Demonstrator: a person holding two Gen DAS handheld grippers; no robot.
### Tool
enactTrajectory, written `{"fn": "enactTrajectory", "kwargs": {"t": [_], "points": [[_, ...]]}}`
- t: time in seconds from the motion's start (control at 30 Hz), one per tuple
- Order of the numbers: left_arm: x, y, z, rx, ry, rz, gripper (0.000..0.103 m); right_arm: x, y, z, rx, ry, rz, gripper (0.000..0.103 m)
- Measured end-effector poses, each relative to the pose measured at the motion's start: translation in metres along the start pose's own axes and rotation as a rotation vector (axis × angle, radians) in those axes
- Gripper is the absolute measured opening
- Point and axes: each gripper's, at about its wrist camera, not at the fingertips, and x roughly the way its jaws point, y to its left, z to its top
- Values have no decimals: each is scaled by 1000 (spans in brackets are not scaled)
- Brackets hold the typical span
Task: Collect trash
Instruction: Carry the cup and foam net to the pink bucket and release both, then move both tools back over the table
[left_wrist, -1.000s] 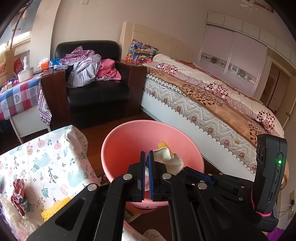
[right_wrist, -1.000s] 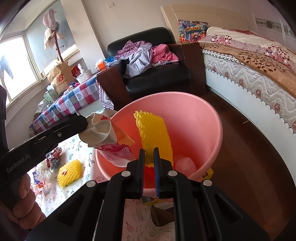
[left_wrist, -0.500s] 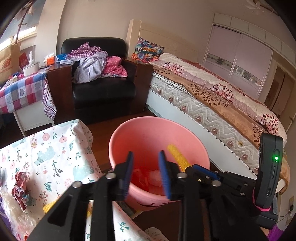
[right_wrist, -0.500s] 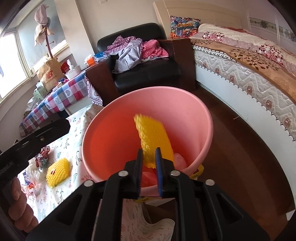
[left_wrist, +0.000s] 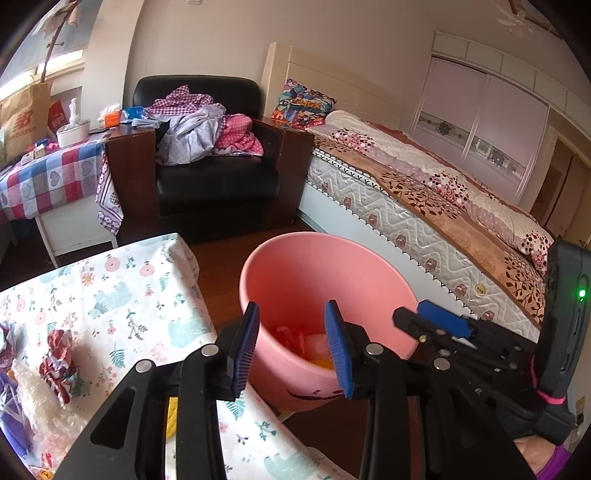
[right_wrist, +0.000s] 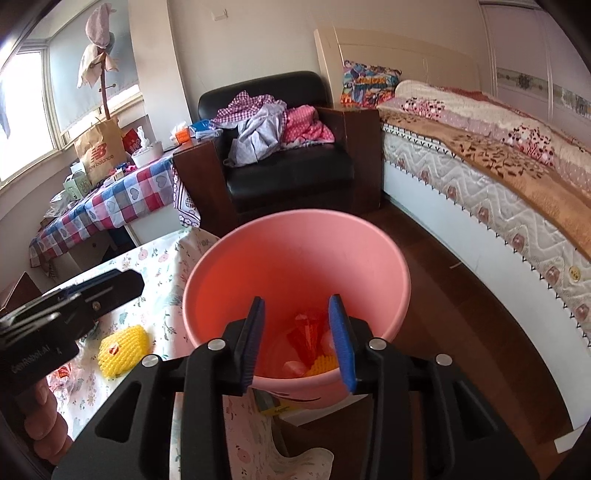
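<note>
A pink bin stands on the floor beside the flowered tablecloth. Red wrappers and a yellow foam net lie at its bottom. My left gripper hangs over the bin's near rim, its jaws opening with nothing between them. My right gripper hangs over the same bin, jaws also opening and empty. In the left wrist view the right gripper shows at the right. On the cloth lie another yellow foam net, a red crumpled wrapper and bubble wrap.
A black armchair piled with clothes stands behind the bin. A bed runs along the right. A checked table with a paper bag and boxes is at the far left. Wooden floor lies between bin and bed.
The left gripper let go of the white and red wrapper and the right gripper let go of the yellow foam net; both dropped into the bin. Both pairs of jaws have spread apart.
</note>
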Motion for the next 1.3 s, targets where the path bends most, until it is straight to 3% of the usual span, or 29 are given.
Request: {"fn": "enactTrajectory", "kwargs": {"t": [0.13,0.33,0.77,1.3], "points": [[-13,10,-4,-12,-8,21,39,-11,9,3,-8,-21,-3,48],[-44,35,-15,-33,-27,71,41,-21,33,2,-65,-27,22,49],[-143,133,-72,-127,-40,299,42,-12,125,-28,-232,84,247,49],[-182,197,-146,-312,55,441,42,9,202,-56,-335,256,476,49]]}}
